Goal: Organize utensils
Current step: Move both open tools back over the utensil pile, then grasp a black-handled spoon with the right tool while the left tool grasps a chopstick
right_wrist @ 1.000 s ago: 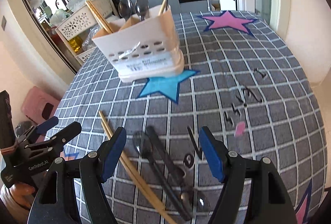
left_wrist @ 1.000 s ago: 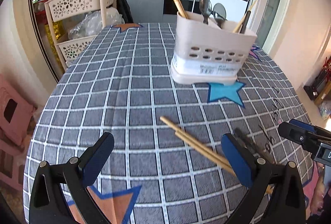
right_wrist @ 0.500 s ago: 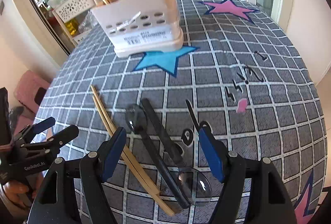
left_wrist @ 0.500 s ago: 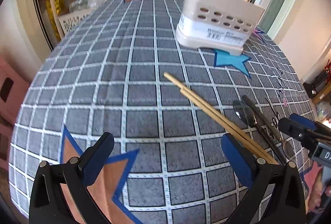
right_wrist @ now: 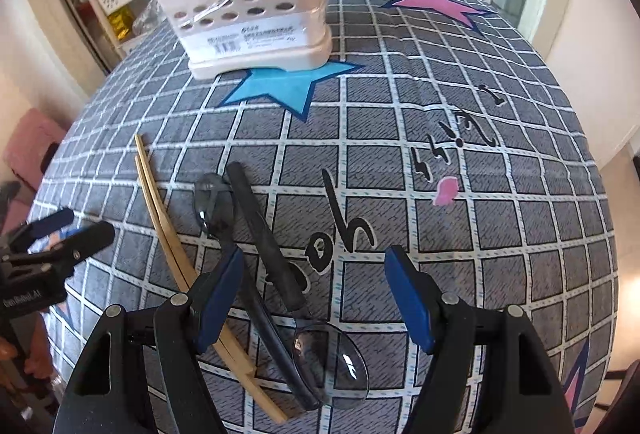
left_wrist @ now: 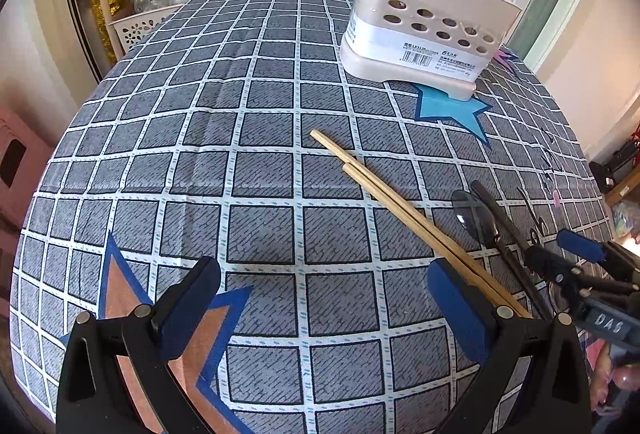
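Right gripper (right_wrist: pixel 312 294) spread, empty, poised over two spoons (right_wrist: pixel 276 262) lying near the holder (right_wrist: pixel 248 21), likely to pick one. Left gripper (left_wrist: pixel 320 298) spread, empty; chopsticks (left_wrist: pixel 392 209) beside spoons, still unsorted.

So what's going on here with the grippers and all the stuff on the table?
A person is sorting utensils with a handheld gripper in each hand. Both the left gripper and the right gripper are open and hold nothing. A pair of wooden chopsticks and two black-handled spoons lie loose on the checked tablecloth. The right gripper hangs over the spoons. The beige utensil holder behind already has chopsticks and spoons standing in it.
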{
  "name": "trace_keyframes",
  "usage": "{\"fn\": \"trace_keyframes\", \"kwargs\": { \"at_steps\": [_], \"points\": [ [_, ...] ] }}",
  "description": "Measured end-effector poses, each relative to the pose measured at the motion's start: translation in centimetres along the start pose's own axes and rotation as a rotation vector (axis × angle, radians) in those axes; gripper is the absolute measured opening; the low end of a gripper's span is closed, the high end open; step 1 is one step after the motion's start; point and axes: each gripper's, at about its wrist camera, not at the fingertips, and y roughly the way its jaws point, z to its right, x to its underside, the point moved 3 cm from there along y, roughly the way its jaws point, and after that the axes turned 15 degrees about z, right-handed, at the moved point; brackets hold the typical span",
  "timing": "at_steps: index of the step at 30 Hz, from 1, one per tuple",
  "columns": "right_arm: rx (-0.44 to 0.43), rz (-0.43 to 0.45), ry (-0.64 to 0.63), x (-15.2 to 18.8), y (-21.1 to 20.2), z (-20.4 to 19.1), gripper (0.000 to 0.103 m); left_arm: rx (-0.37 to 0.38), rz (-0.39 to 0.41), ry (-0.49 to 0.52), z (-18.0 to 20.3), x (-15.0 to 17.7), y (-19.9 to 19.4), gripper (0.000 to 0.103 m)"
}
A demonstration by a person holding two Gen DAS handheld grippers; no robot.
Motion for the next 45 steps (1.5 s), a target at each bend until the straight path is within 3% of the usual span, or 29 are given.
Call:
{"fn": "trace_keyframes", "kwargs": {
  "at_steps": [6, 13, 18, 21, 22, 23, 28, 33, 38, 45],
  "points": [
    [0.000, -0.014, -0.034, 0.0, 0.6, -0.4, 0.069, 0.002, -0.006, 0.000, 0.2, 0.0, 0.0, 0.103],
    [0.005, -0.051, -0.134, -0.6, 1.1, -1.5, 0.050, 0.004, -0.012, -0.008, 0.1, 0.0, 0.1, 0.103],
    [0.017, -0.120, -0.190, -1.2, 1.6, -2.3, 0.048, 0.004, -0.028, -0.017, 0.3, 0.1, 0.2, 0.103],
    [-0.016, -0.157, -0.155, -1.4, 1.8, -2.1, 0.037, 0.014, -0.046, -0.043, 0.5, 0.0, 0.3, 0.103],
    [-0.029, -0.160, -0.160, -1.5, 1.7, -2.3, 0.019, 0.014, -0.051, -0.050, 0.5, 0.0, 0.3, 0.103],
    [-0.026, -0.161, -0.161, -1.4, 1.7, -2.4, 0.012, 0.012, -0.056, -0.057, 0.6, 0.0, 0.4, 0.103],
    [-0.054, -0.119, -0.086, -1.1, 1.1, -1.7, 0.013, -0.009, -0.082, -0.062, 1.5, 0.3, 1.2, 0.103],
    [-0.075, -0.078, -0.055, -1.0, -0.2, -0.7, 0.013, -0.075, -0.076, 0.018, 3.2, 0.6, 2.2, 0.103],
    [-0.089, -0.046, -0.021, -1.4, -0.9, -0.1, 0.013, -0.084, -0.049, 0.073, 3.6, 0.7, 1.9, 0.103],
    [-0.108, -0.027, 0.004, -1.4, -1.0, 0.1, 0.013, -0.107, -0.108, -0.006, 3.1, 0.4, 2.3, 0.103]
  ]
}}
